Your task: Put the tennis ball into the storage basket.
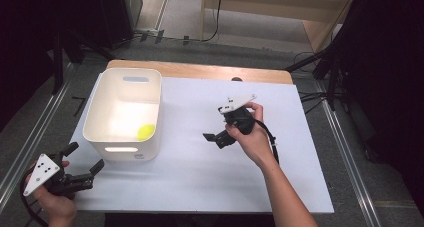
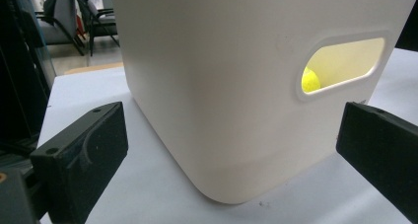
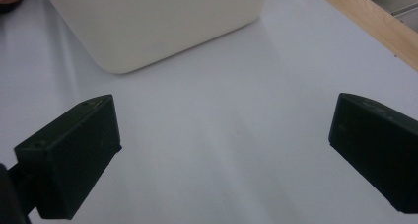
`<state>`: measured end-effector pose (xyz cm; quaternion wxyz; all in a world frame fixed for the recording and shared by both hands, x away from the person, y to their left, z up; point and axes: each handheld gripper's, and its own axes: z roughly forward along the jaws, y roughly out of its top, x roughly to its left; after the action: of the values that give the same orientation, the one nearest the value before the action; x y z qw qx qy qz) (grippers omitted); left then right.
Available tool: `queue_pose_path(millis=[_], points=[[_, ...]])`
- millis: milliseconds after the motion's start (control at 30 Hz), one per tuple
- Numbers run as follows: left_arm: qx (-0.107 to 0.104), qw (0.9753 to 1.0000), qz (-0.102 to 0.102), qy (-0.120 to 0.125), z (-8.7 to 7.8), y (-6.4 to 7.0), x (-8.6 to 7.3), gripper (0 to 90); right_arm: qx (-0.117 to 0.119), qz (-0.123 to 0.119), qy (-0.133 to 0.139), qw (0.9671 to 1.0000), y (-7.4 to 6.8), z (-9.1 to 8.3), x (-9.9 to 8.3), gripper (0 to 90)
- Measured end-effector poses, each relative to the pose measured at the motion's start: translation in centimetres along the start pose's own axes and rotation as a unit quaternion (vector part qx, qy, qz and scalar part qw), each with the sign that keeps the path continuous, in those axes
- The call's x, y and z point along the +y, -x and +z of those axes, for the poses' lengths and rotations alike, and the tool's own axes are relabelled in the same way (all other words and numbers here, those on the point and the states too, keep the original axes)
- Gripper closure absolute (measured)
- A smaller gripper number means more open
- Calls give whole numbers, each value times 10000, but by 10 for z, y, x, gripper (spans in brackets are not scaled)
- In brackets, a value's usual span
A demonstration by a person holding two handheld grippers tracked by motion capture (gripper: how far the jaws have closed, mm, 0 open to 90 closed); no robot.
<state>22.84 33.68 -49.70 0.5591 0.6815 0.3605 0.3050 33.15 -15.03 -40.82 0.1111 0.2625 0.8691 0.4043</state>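
Your left gripper (image 1: 82,159) sits at the table's near-left corner, jaws spread wide and empty, aimed at the near corner of the tall white plastic bin with cut-out handles (image 1: 97,114). In the left gripper view the bin (image 2: 217,95) is just beyond the jaws, not touched. The small yellow-green ball (image 1: 146,132) lies inside the bin at its near-right corner; you can see the ball (image 2: 310,81) through the handle slot. Your right gripper (image 1: 214,138) hovers mid-table over the white table sheet (image 1: 200,172), jaws also spread, holding nothing, well apart from the bin (image 3: 148,21). Looks like the ball is already dropped in and the bin is next. If so, close the left jaws on the near wall or rim; keep it upright.
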Motion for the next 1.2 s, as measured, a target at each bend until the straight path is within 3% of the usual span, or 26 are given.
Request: queue_pose_path(millis=[533,1200], points=[[31,10000,20,-26,0,0,0,0,-239,443,414,9979,12,-21,-60,0],[46,10000,24,-24,0,0,0,0,-649,845,895,9903,16,-50,-122,0]])
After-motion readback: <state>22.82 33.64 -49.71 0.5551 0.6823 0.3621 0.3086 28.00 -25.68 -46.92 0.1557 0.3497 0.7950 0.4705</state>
